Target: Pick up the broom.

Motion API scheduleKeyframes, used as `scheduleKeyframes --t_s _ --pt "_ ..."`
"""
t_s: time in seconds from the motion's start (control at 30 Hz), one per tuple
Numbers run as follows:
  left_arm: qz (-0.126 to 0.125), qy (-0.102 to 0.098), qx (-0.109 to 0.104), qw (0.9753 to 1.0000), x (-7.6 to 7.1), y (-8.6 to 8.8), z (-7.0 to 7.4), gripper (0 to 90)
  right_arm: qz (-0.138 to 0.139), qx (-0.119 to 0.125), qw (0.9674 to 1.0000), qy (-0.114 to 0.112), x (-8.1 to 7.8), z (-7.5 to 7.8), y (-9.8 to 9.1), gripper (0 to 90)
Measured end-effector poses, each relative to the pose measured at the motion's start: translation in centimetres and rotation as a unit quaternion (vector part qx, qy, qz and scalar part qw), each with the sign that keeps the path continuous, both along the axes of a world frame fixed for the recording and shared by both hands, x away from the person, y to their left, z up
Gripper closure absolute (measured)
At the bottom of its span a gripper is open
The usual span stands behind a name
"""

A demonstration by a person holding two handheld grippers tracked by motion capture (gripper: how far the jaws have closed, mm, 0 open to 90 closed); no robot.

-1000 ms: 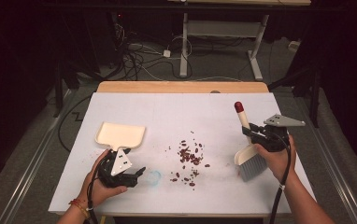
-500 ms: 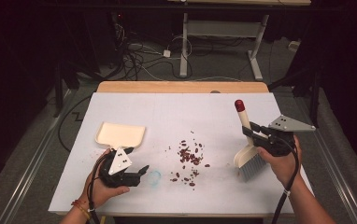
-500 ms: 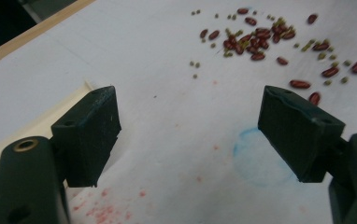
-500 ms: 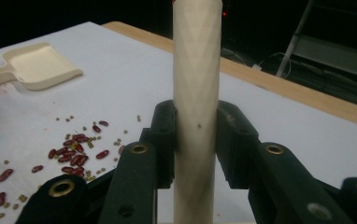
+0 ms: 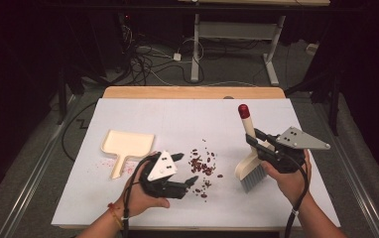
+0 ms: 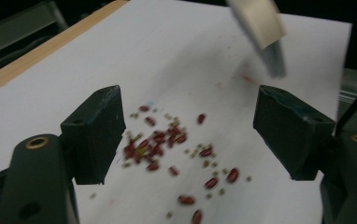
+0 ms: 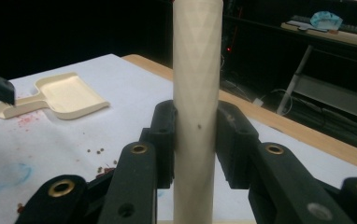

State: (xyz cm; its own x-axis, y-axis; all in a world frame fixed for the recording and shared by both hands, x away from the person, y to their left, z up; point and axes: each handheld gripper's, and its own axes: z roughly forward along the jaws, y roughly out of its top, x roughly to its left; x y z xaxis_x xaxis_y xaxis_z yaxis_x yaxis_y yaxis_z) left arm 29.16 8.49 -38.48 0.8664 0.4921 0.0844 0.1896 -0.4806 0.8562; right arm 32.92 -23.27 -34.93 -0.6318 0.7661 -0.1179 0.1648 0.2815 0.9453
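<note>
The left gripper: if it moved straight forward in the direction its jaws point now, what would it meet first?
Probably the scattered red beans on the white table sheet: they lie directly ahead of the open left gripper. The cream brush hangs farther along; depth is uncertain.

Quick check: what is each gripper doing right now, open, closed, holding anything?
Left gripper: open, nothing between its fingers; they have just been closing a little.
Right gripper: closed on the brush handle.

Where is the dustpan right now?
In the high view the dustpan lies flat on the table's left half, just beyond the left gripper, left of the scattered beans.
</note>
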Motion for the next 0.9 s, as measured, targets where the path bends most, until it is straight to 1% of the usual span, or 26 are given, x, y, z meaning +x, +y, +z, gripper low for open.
scheduleKeyframes --t_s 0.07,0.1,0.2,0.27,0.33,0.43,0.47,0.57,0.63,0.67,0.7,0.73,0.8,0.83,0.9 --pt "-0.013 -0.002 0.003 0.9999 0.1 -1.3 -0.1 24.0 0.003 0.003 1.0000 0.001 -0.1 -0.1 0.5 70.6" --pt "-0.018 0.001 0.000 0.9998 0.1 -2.0 -0.2 24.0 0.003 0.006 1.0000 0.000 -0.2 -0.2 0.7 70.7" --pt "-0.022 0.004 -0.006 0.9997 0.3 -3.7 -0.5 24.8 0.005 0.012 0.9999 -0.002 -0.5 -0.4 1.4 70.7" --pt "-0.025 0.006 -0.013 0.9996 0.4 -4.7 -0.7 24.8 0.006 0.008 0.9999 -0.002 -0.7 -0.5 1.9 70.6" --pt "-0.018 0.009 -0.016 0.9997 0.5 -5.6 -0.9 24.8 0.005 0.011 0.9999 -0.008 -0.9 -0.6 2.2 70.6" --pt "-0.007 0.019 -0.024 0.9995 0.7 -6.7 -1.1 24.8 0.004 0.016 0.9998 -0.011 -1.3 -0.6 2.7 70.6" --pt "-0.005 0.019 -0.027 0.9994 0.7 -7.1 -1.2 24.9 0.007 0.015 0.9998 -0.012 -1.5 -0.6 3.0 70.6" --pt "0.000 0.015 -0.024 0.9996 0.8 -8.1 -1.6 27.1 0.011 0.016 0.9995 -0.026 -2.1 -0.6 3.6 70.6" --pt "0.001 0.023 -0.023 0.9995 1.0 -8.4 -2.0 30.0 0.013 0.019 0.9992 -0.032 -2.5 -0.5 3.9 70.6" --pt "0.004 0.020 -0.029 0.9994 1.1 -8.4 -2.2 30.8 0.017 0.021 0.9990 -0.034 -2.7 -0.5 4.1 70.5" --pt "0.002 0.015 -0.038 0.9992 1.1 -8.3 -2.3 34.2 0.020 0.023 0.9989 -0.034 -2.9 -0.4 4.2 70.5" --pt "-0.004 0.011 -0.043 0.9990 1.0 -8.2 -2.3 39.5 0.022 0.025 0.9988 -0.035 -3.0 -0.4 4.3 70.5" --pt "-0.007 0.000 -0.044 0.9990 0.9 -8.0 -2.2 43.6 0.026 0.022 0.9987 -0.039 -3.3 -0.3 4.3 70.5" --pt "-0.012 -0.001 -0.043 0.9990 0.9 -7.9 -2.2 48.4 0.024 0.024 0.9986 -0.040 -3.3 -0.3 4.3 70.4" --pt "-0.006 0.000 -0.034 0.9994 0.9 -7.7 -2.2 53.4 0.026 0.030 0.9986 -0.035 -3.4 -0.2 4.1 70.4"
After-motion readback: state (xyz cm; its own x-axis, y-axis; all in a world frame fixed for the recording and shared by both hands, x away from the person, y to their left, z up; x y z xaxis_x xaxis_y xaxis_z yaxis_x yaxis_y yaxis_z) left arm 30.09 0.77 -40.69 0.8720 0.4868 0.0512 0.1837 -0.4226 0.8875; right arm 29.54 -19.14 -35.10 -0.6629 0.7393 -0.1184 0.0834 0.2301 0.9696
